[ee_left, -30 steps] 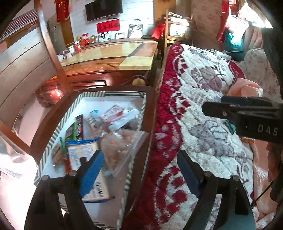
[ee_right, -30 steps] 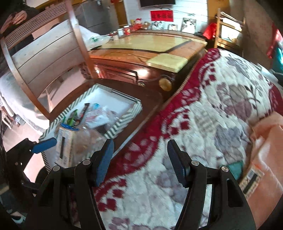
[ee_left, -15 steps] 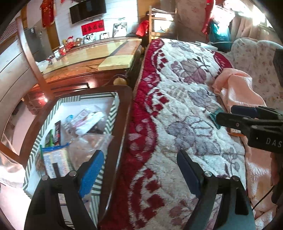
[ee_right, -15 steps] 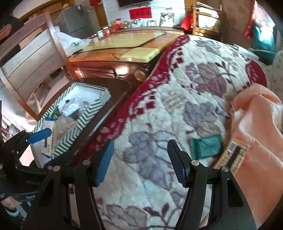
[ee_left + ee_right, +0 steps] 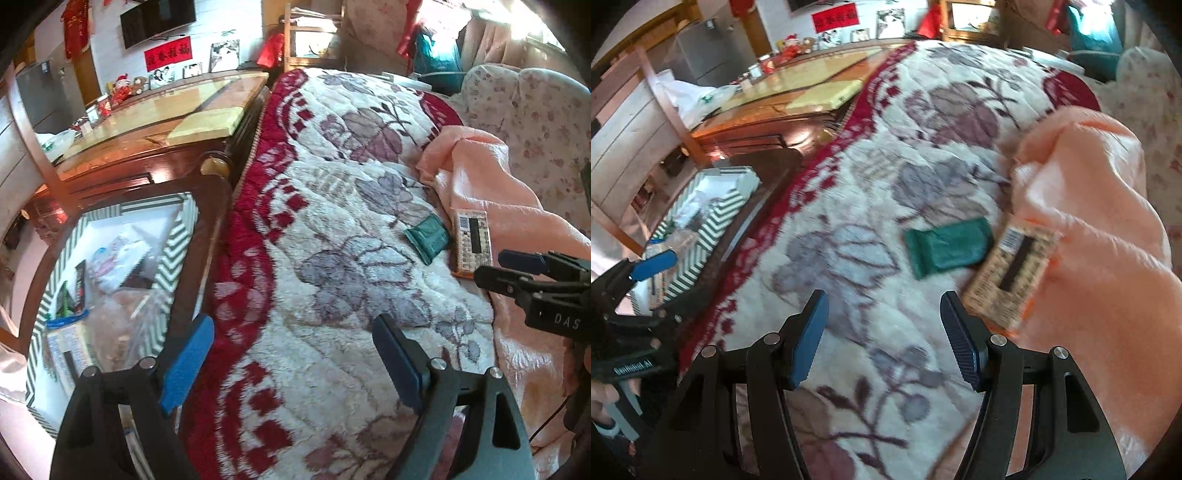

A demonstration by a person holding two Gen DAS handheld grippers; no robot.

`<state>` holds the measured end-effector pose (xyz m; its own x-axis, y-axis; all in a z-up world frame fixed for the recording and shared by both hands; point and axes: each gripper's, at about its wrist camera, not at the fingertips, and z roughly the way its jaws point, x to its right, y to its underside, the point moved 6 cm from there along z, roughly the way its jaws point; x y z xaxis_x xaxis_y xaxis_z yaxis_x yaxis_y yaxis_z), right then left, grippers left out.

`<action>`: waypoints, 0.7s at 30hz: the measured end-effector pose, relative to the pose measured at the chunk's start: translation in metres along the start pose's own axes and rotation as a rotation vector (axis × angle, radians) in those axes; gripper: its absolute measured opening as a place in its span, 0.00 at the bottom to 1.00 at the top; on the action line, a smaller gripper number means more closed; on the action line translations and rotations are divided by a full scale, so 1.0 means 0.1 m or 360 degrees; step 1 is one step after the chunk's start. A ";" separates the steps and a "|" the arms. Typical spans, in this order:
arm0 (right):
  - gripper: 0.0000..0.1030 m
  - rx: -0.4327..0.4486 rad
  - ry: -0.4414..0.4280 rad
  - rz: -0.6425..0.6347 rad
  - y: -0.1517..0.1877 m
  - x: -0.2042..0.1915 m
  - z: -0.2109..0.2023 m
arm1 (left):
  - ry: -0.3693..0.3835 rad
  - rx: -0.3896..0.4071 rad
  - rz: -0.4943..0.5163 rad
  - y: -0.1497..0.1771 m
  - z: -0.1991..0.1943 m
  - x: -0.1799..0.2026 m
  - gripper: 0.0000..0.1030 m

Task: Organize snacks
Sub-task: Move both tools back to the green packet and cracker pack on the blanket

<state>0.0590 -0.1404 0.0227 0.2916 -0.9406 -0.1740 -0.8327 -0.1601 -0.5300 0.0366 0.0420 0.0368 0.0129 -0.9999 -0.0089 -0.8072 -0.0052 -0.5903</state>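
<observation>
Down at eight o'clock in the left wrist view, a striped box (image 5: 173,254) with green and white chevron walls sits on a dark wooden surface (image 5: 210,236) beside the bed. It holds a heap of snacks: a clear bag (image 5: 118,325) of pale pieces, a blue-edged packet (image 5: 66,347) with a printed label too small to read, a thin dark bar (image 5: 79,284) and crumpled wrappers (image 5: 110,258) toward the far end.

On the flowered blanket (image 5: 849,206), two snacks lie outside the box. A green packet (image 5: 947,245) sits at one o'clock from the right tongs (image 5: 884,332), and just beside it, at two o'clock, a tan packet (image 5: 1012,273) shows a barcode and a black stripe, its small print unreadable. Its far edge rests against a peach cloth (image 5: 1089,229).

The right tongs stand moderately wide with nothing between them, hovering over the blanket near both packets. The left tongs (image 5: 291,362) are wide and opening further, with only blanket between them. "GenRobot.AI" reads on the left tool's body in the right wrist view; "DAS" shows on the right tool. A red banner (image 5: 168,53) with lettering hangs on the far wall.
</observation>
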 end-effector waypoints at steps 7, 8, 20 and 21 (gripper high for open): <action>0.61 -0.0034 0.0105 0.0120 0.16 0.49 -0.05 | 0.0140 -0.0065 0.0035 -0.11 0.19 0.41 0.87; 0.61 -0.0031 0.0115 0.0142 0.17 0.57 -0.07 | 0.0150 -0.0069 0.0042 -0.14 0.22 0.47 0.87; 0.61 -0.0097 0.0122 0.0225 0.26 0.85 0.04 | 0.0328 -0.0141 0.0405 -0.54 0.76 1.22 0.87; 0.61 -0.0096 0.0123 0.0232 0.26 0.87 0.03 | 0.0334 -0.0155 0.0461 -0.55 0.82 1.30 0.87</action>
<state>0.0641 -0.2256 -0.0092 0.1308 -0.9749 -0.1801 -0.8909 -0.0359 -0.4527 0.1311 -0.0862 0.0017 -0.3375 -0.9413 0.0075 -0.8121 0.2872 -0.5080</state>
